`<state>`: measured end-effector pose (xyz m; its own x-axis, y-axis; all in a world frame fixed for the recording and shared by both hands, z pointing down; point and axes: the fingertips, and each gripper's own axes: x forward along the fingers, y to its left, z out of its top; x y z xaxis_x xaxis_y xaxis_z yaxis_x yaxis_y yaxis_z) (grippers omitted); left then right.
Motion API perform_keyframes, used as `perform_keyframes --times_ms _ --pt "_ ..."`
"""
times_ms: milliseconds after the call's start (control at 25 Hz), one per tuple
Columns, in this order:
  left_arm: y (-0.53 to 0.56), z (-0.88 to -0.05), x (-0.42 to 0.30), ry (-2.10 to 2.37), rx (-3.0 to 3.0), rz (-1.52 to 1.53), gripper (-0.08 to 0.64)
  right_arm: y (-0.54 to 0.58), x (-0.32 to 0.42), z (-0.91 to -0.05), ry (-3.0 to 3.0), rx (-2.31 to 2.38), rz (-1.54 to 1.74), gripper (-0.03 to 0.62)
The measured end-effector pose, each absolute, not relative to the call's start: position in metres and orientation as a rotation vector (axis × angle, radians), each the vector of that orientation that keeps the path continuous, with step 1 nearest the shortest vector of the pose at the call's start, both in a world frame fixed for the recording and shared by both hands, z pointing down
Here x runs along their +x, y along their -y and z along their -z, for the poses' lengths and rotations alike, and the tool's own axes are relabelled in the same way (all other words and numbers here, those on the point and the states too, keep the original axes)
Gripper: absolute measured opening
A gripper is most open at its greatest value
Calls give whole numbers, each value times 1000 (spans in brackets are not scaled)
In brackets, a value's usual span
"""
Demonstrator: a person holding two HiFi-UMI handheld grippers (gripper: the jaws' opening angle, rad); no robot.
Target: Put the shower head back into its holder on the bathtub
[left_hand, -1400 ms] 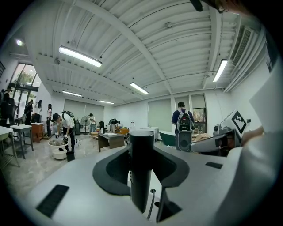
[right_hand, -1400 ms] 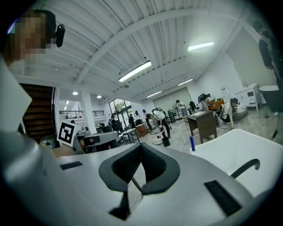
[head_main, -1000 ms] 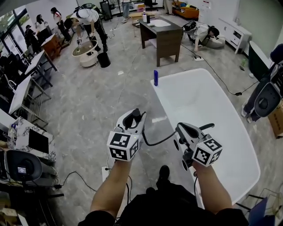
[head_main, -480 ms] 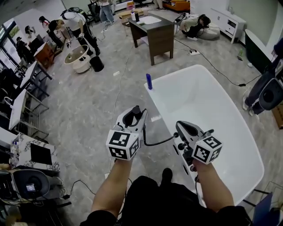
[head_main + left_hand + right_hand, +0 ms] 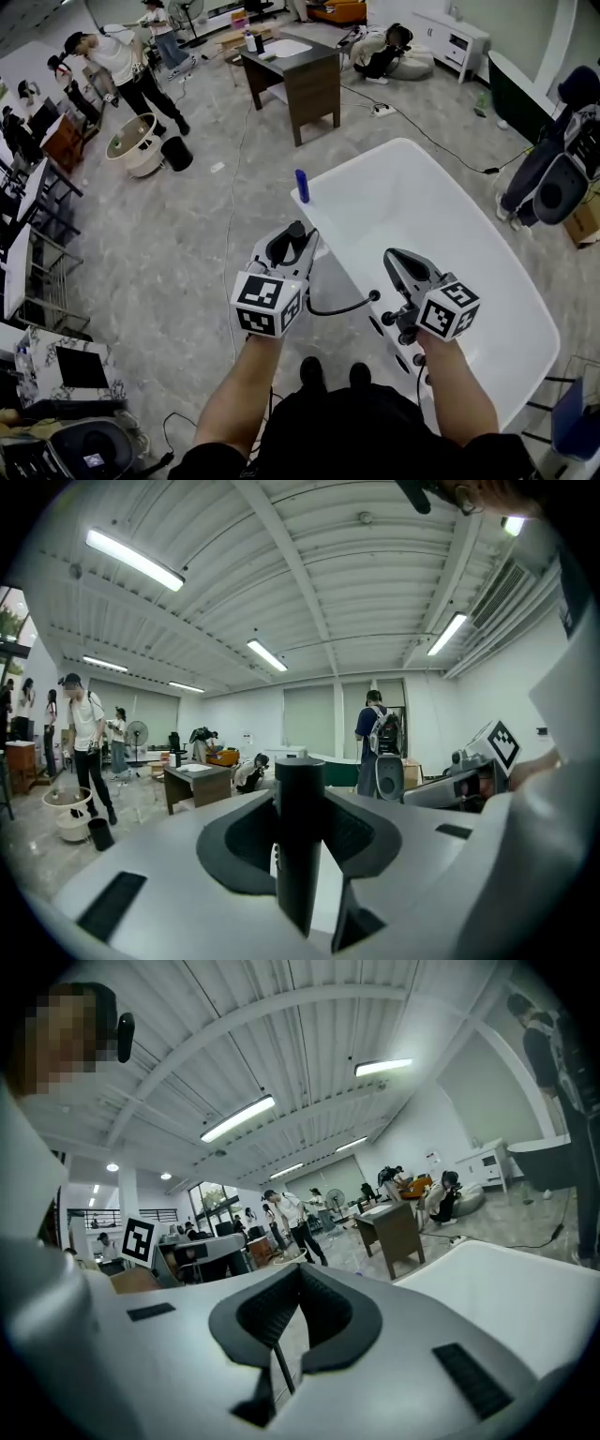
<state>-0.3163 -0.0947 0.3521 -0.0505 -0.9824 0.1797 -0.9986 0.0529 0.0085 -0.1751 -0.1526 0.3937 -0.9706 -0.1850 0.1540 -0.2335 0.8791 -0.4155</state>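
Left gripper [image 5: 291,240] sits lower centre of the head view, over the grey marbled floor [image 5: 169,262] just left of the white oval bathtub [image 5: 361,155]. In the left gripper view its jaws are part open and clamped on the black cylindrical shower head [image 5: 300,846], which stands upright between the two dark pads with one pad on each side. In the head view the top of the shower head pokes out above the jaws, so it's in the left gripper, beside the tub's left rim and off the tub. A thin black hose [image 5: 337,307] curves from under the left gripper toward the right of the frame and ends in a small knob just beside the right gripper [image 5: 394,257]. The right gripper is lower right of centre, over the tub's near-left rim, pointing toward the top of the frame like the left one. In the right gripper view its jaw tips meet and I see nothing gripped. A thin dark line runs below them, can't tell what it is. The white tub fills the right side of that view. A few dark round fittings [image 5: 387,322] are on the rim under the right gripper, partly covered, so I can't say which is the holder. A small blue bottle [image 5: 302,185] stands upright on the tub's far-left rim, above the left gripper in frame.
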Motion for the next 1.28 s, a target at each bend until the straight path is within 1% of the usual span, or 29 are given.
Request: perform_keyframes --times_ms 360,640,880,1280 --pt "110 -367 -334 2045 2167 -157 137 158 -164 -401 2904 562 -651 14" --pt "147 -361 -316 1995 2223 -132 137 179 -136 -401 2887 639 -658 14" --pt "175 -354 -284 1968 2280 -134 137 195 -107 -410 2892 681 -690 14" --pt "204 -320 -263 1957 2376 -144 137 214 -98 -404 2915 713 -708 14"
